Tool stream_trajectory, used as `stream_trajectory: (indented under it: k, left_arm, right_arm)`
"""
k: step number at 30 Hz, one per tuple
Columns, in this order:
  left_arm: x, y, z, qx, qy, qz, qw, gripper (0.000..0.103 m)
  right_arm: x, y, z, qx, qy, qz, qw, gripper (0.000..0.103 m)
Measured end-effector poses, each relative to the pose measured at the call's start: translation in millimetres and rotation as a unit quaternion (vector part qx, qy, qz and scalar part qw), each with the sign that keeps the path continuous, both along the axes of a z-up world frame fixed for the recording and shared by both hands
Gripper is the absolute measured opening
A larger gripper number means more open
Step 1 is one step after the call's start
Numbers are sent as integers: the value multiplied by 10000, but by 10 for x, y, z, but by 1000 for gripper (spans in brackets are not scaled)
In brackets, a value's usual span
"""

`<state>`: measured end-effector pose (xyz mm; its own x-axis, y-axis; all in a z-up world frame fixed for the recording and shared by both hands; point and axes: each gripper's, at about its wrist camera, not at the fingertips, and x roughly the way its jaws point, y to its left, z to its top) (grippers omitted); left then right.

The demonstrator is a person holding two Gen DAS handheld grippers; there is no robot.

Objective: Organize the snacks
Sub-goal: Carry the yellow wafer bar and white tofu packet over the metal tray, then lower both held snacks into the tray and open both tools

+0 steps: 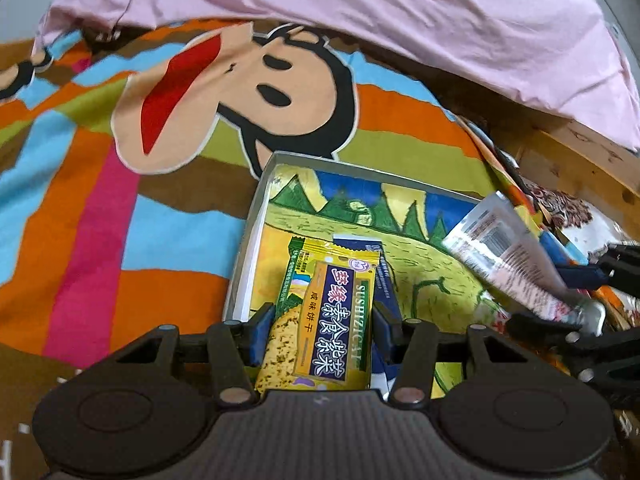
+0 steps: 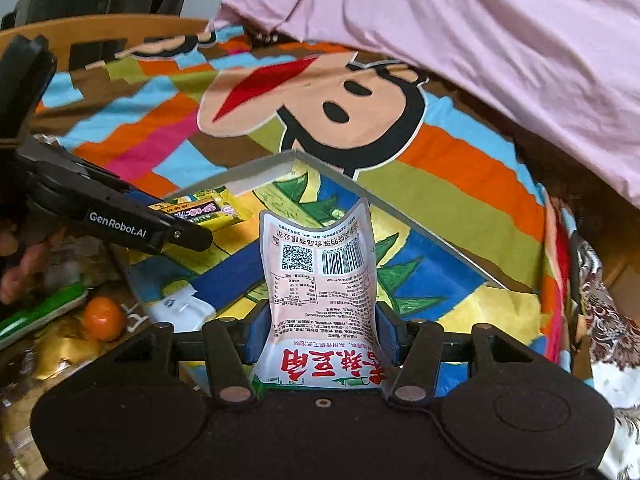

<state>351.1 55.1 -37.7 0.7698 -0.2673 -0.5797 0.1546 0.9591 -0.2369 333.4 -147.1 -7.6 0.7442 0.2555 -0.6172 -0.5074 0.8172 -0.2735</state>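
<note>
My left gripper (image 1: 324, 314) is shut on a yellow-green biscuit packet (image 1: 332, 304), its blue pads pressing both long sides. It hovers over a shallow grey-rimmed box (image 1: 246, 248) with a painted landscape floor. A blue packet (image 1: 386, 280) lies in the box beneath the biscuit packet. My right gripper (image 2: 322, 314) is shut on a pale pink snack pouch (image 2: 320, 272) with a barcode, held upright over the same box (image 2: 424, 228). In the right wrist view the left gripper (image 2: 192, 236) comes in from the left with the biscuit packet (image 2: 208, 210).
The box rests on a colourful cartoon-print bedspread (image 1: 120, 200), with a pink sheet (image 1: 400, 8) bunched behind it. Left of the box lie a tangerine (image 2: 104, 318), a green packet (image 2: 40, 312) and other wrappers. A white-and-blue packet (image 2: 180, 304) sits at the box's near corner.
</note>
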Motion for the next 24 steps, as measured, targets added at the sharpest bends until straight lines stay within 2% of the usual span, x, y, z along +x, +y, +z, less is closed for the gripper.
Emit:
stream_trajectory:
  k: [11, 16, 21, 24]
  left_arm:
    - [188, -32, -96, -18, 201, -23, 9998, 55]
    - [221, -64, -97, 53, 239, -60, 9997, 55]
    - [237, -83, -92, 84, 292, -111, 9995, 55]
    - [232, -65, -82, -5, 334, -163, 9993, 66]
  right_arm:
    - [245, 183, -256, -149, 313, -126, 9993, 57]
    - [266, 223, -287, -183, 289, -156, 9993, 59]
    - [287, 261, -312, -253, 311, -174, 9990, 69]
    - [303, 267, -327, -149, 435, -267, 9986, 77]
